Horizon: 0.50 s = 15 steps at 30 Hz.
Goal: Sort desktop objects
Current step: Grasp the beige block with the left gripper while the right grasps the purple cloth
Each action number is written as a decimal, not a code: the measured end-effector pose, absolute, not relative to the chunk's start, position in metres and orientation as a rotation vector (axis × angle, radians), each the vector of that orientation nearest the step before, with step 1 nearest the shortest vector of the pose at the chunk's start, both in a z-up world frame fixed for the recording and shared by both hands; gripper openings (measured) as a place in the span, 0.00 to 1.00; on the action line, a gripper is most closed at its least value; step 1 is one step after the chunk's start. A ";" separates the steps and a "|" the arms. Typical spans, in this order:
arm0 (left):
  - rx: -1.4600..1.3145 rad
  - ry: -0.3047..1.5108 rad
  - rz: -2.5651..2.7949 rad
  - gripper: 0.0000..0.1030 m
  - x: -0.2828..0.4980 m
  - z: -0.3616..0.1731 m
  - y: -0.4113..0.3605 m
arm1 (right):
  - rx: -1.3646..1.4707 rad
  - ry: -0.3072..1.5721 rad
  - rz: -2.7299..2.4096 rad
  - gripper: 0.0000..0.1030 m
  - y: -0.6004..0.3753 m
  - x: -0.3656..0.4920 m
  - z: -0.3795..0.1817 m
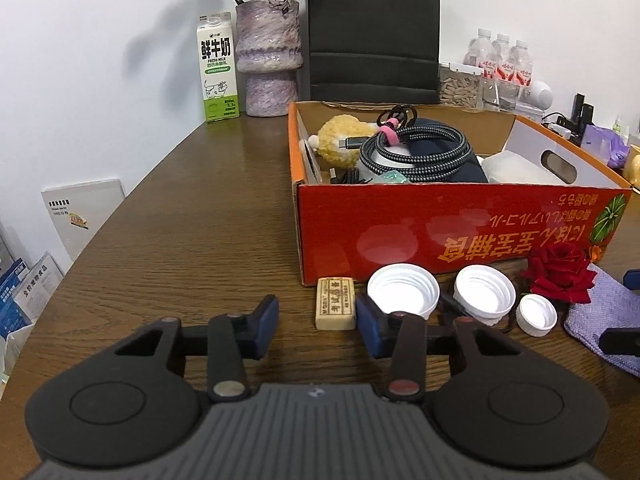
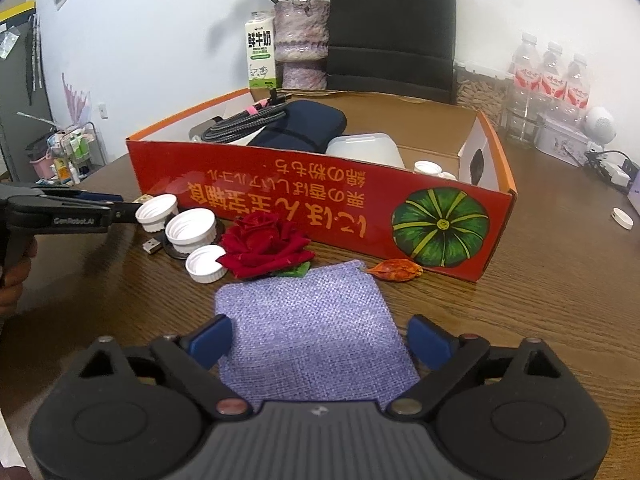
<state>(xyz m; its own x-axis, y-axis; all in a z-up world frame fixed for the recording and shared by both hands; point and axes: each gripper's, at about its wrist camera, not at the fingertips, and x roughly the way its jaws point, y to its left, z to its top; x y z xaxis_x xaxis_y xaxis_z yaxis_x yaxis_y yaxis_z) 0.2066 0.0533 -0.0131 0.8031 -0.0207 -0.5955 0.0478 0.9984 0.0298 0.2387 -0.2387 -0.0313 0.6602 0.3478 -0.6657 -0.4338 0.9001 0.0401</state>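
Left gripper (image 1: 317, 322) spread around eraser (image 1: 335, 303), pads not touching. Right gripper (image 2: 320, 344) spread wide over purple cloth (image 2: 308, 320).

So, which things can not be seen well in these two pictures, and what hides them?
- Left wrist view: the purple cloth is cut off by the right edge.
- Left wrist view: the things under the braided cable in the red box are covered by it.
- Right wrist view: the red rose hides part of the smallest white cap.
- Right wrist view: the box's front wall hides its floor.
- Right wrist view: the milk carton print is too small.
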 end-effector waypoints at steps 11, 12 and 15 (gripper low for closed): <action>0.042 0.634 -0.060 0.21 0.206 -0.013 0.044 | -0.131 0.693 0.464 0.40 -0.238 0.231 -0.026; 0.047 0.632 -0.058 0.21 0.206 -0.013 0.044 | -0.132 0.691 0.472 0.27 -0.237 0.230 -0.025; 0.050 0.629 -0.060 0.21 0.203 -0.013 0.041 | -0.131 0.689 0.485 0.10 -0.235 0.227 -0.024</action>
<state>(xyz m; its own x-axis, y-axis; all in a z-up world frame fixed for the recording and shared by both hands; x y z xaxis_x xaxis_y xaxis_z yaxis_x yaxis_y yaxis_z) 0.2030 0.0411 -0.0129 0.8067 -0.0409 -0.5895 0.0710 0.9971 0.0281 0.2269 -0.2353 -0.0241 0.6660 0.3858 -0.6384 -0.4705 0.8814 0.0419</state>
